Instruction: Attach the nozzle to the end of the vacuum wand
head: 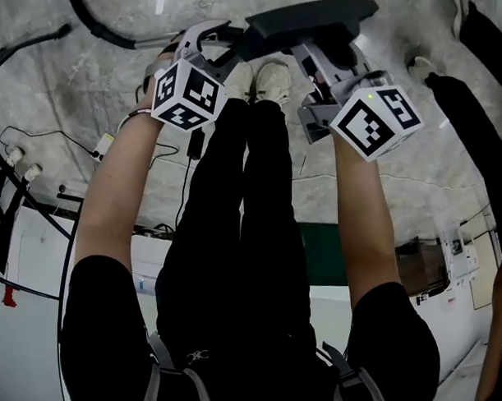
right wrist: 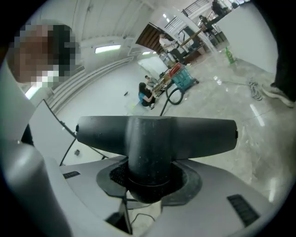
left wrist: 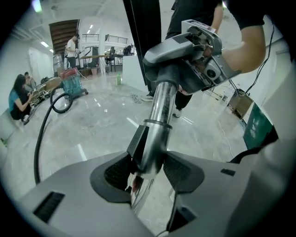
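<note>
Right hand-held gripper (right wrist: 148, 179) around nozzle (right wrist: 157, 136), left hand-held gripper (left wrist: 147, 169) around wand (left wrist: 159, 106)

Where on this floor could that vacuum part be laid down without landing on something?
The marble floor is bare right of the right gripper, up to a bystander's dark legs. Left of the left gripper, cables and a black hose crowd it.

A glossy pale marble floor (left wrist: 92, 134) mirrors the ceiling strip lights (right wrist: 108, 47). White walls (left wrist: 39, 65) enclose the hall. A dark staircase (left wrist: 62, 32) rises at the far end, near a teal bin (left wrist: 73, 85) and a looped black hose (left wrist: 60, 102).
</note>
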